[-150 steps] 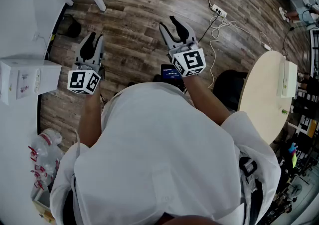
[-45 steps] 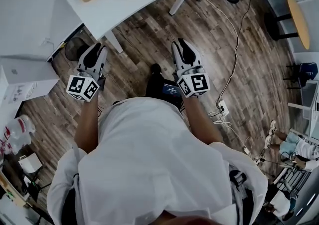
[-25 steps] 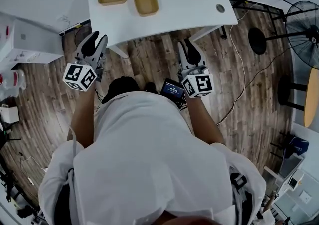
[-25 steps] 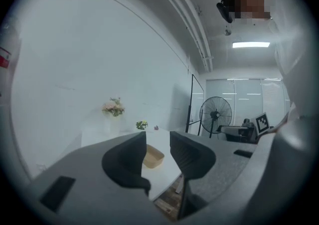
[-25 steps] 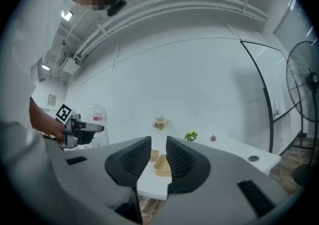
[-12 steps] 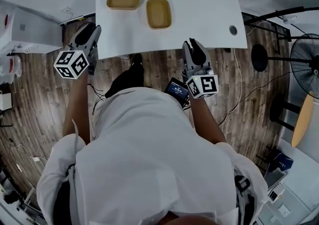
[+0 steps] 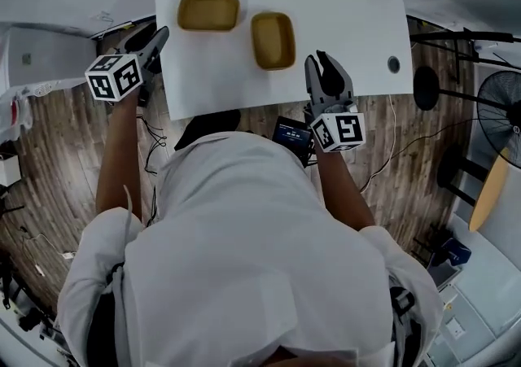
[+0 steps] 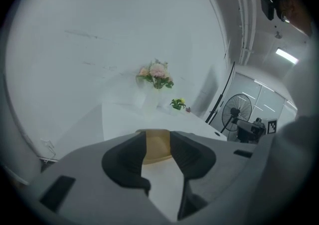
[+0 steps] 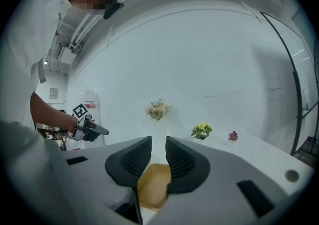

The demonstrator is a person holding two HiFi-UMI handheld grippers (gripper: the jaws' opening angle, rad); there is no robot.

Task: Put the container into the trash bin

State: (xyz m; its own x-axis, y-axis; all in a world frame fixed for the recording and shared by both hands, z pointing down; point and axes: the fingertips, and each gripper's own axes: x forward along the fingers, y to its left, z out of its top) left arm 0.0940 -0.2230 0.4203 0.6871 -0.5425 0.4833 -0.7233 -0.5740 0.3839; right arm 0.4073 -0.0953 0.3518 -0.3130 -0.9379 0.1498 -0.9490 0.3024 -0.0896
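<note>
Noted two shallow tan containers on the white desk [image 7: 342, 7]: left container [image 7: 208, 11] toward the far left, right container [image 7: 273, 40] nearer the middle, the two apart. Neither lifted. Judged to be at the approach step, with nothing grasped yet.

Found the left gripper [image 7: 156, 37] at the desk's left edge, near the left container but clear of it. Jaws spread, nothing between them. Tan rim visible beyond the gap in the left gripper view.

Found the right gripper [image 7: 327, 64] over the desk's near edge, just right of the right container. Jaws parted by a narrower gap and empty, with that container lying below and beyond them.

Could not locate a trash bin in any view.

Risks, as judgement only:
- Two alike containers against one named in the task. Possible grab of the wrong one, or both grippers closing on different ones.
- Low, thin walls. Likely to slip out of a shallow pinch on the rim, or tip if caught at one corner.
- Smooth desk top. Liable to skate toward the flowers [image 8: 157, 73] at the far side if nudged by a jaw before closing.
- Narrow gap on the right. May ride over the rim instead of straddling it.
- Bin out of sight. Risk of a drop while carrying and searching.
</note>
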